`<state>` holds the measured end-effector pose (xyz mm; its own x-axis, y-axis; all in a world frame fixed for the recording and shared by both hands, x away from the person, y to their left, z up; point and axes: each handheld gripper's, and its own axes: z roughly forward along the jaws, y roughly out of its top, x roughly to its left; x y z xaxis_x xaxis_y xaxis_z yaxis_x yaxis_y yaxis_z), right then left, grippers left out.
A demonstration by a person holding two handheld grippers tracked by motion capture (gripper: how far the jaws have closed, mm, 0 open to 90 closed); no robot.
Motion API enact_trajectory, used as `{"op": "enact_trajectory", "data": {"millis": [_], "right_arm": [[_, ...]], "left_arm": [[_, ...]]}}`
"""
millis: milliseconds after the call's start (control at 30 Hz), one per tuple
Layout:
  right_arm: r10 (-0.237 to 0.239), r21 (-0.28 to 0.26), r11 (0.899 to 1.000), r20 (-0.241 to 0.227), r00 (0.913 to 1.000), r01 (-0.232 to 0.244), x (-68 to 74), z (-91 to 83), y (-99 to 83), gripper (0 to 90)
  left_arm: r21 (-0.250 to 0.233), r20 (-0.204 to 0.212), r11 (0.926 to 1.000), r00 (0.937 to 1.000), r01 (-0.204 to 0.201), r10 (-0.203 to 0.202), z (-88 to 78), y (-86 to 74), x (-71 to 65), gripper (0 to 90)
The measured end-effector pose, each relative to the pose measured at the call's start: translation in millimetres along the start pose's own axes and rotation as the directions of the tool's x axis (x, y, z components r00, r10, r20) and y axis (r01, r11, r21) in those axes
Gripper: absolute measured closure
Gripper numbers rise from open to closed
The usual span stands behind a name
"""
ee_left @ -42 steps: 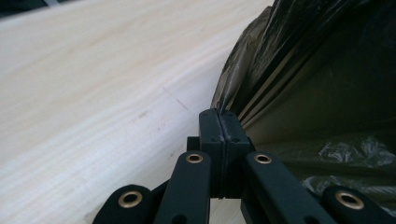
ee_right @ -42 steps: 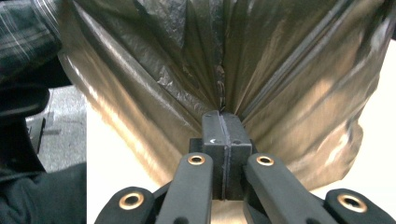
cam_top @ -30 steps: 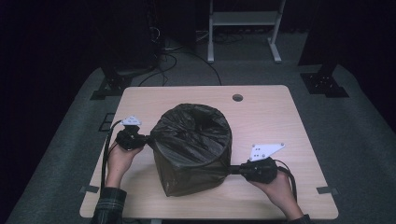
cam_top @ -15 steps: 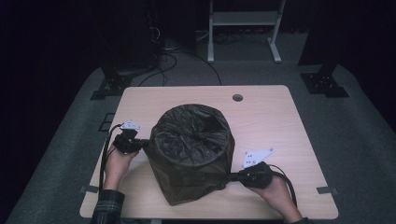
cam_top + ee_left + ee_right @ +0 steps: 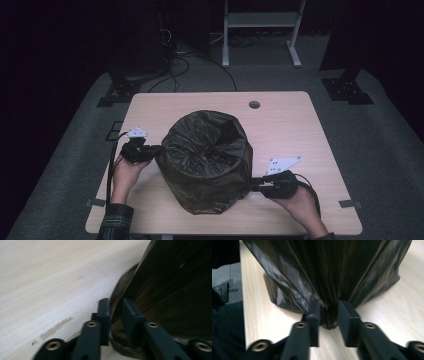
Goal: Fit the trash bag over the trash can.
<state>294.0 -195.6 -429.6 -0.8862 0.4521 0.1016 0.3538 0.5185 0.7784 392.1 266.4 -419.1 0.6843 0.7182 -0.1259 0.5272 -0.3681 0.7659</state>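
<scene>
A black bin bag (image 5: 207, 160) stands bulky and upright in the middle of the wooden table (image 5: 290, 120), its top sunk into a hollow. My left gripper (image 5: 159, 149) reaches level into the bag's left side. Its jaws have just been opening, and a thin fold of film (image 5: 115, 312) hangs loose in the gap of the left gripper (image 5: 113, 307). My right gripper (image 5: 250, 187) lies low at the bag's front right base. Its jaws have also just been opening, and a gathered bunch of bag (image 5: 329, 315) sits between them in the right gripper (image 5: 328, 307) view.
A round cable hole (image 5: 254, 104) sits near the table's far edge. Behind the table stand a white frame (image 5: 260, 30), floor cables (image 5: 175, 65) and two black stand bases (image 5: 117, 92) (image 5: 347, 87). Bare tabletop lies to the right of the bag.
The bag's top has gone from a crumpled dome to a sunken hollow. Both hands have stayed almost where they were at the bag's sides.
</scene>
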Motion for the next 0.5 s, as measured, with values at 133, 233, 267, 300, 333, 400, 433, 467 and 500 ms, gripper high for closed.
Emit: {"op": "enact_trajectory", "data": {"millis": [133,233,267,300,333,400,433,467,500], "right_arm": [[-0.007,-0.041,0.999,0.01,0.9999,0.008,0.9,-10.7,8.3,61.5],[-0.002,-0.079,0.997,0.006,1.0,0.003,-0.4,-17.9,13.0,52.6],[0.002,-0.089,0.996,0.004,1.0,-0.001,-1.0,-20.1,14.3,49.5],[0.005,-0.098,0.995,0.001,1.0,-0.004,-1.7,-21.8,15.6,45.7],[0.011,-0.104,0.995,-0.007,0.9999,-0.012,-2.6,-23.3,17.0,40.1],[0.021,-0.118,0.993,-0.013,0.9997,-0.023,-4.3,-26.9,20.1,29.6],[0.023,-0.125,0.992,-0.003,0.9997,-0.023,-4.7,-28.9,21.3,23.7],[0.025,-0.136,0.99,0.008,0.9997,-0.024,-5.3,-32.5,23.6,19.5],[0.024,-0.147,0.989,0.013,0.9996,-0.022,-6.1,-35.5,25.3,16.2]], "left_arm": [[-0.049,0.005,0.9987,0.9999,-0.01,0.01,-12.3,9.1,-4.3,66.7],[-0.079,0.009,0.9967,0.9997,-0.02,0.021,-21.1,14.9,-7.1,60.6],[-0.082,0.013,0.9964,0.9997,-0.021,0.022,-23.3,16.2,-8.0,57.1],[-0.083,0.012,0.9963,0.9996,-0.023,0.024,-25.1,16.9,-9.1,53.3],[-0.082,0.009,0.9963,0.9996,-0.027,0.028,-26.7,17.0,-10.4,48.3],[-0.081,0.013,0.996,0.9992,-0.037,0.038,-29.7,16.0,-13.5,38.8],[-0.081,0.013,0.9954,0.9985,-0.052,0.053,-32.1,14.4,-16.0,36.4],[-0.077,0.011,0.9951,0.9979,-0.062,0.063,-33.6,13.1,-18.2,31.5],[-0.073,0.014,0.9947,0.9972,-0.072,0.073,-35.4,11.7,-19.9,27.2]]}}
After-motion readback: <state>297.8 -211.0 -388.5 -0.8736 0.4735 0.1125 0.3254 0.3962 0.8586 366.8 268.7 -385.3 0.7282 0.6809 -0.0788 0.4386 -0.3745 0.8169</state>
